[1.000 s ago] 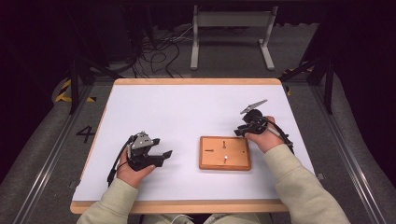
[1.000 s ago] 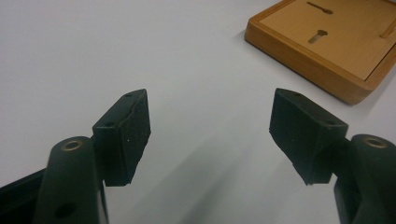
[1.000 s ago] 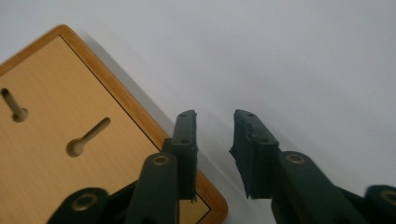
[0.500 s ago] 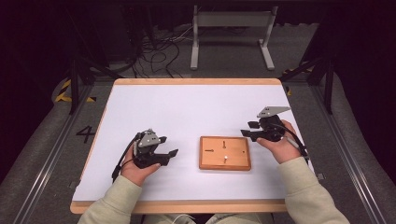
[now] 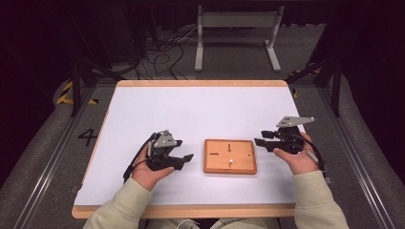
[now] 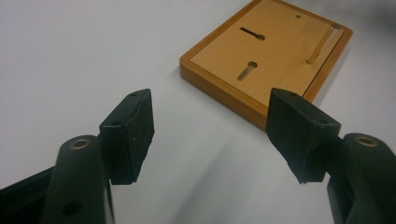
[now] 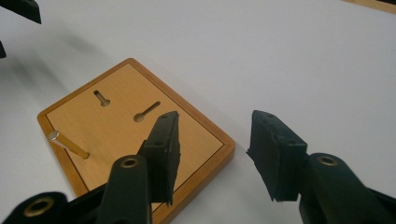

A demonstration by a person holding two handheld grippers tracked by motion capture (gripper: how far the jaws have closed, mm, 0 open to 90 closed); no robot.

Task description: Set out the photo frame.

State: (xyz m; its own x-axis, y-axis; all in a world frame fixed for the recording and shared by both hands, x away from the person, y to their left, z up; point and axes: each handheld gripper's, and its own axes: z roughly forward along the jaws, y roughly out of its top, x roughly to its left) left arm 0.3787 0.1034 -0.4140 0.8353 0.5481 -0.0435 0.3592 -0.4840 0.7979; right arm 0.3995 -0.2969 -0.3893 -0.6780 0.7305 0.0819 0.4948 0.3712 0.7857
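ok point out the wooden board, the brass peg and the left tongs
wooden board (image 5: pixel 241 163): high view, bare top face
brass peg (image 7: pixel 70 145): right gripper view, mid shaft
left tongs (image 6: pixel 210 135): left gripper view, midway between the open tips

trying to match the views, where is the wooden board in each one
High view: wooden board low centre, between the two grippers.
Left gripper view: upper right, beyond the jaws.
Right gripper view: left of centre, partly behind one jaw.
Shared landmark: the upright brass peg on it.

The person is wearing pale cream sleeves (image 5: pixel 310 200) reaching to the wrists. The left gripper (image 5: pixel 184 159) and right gripper (image 5: pixel 260 139) are showing black bodies, grey three-cornered top plates, brass-ringed screw holes and trailing black cables.
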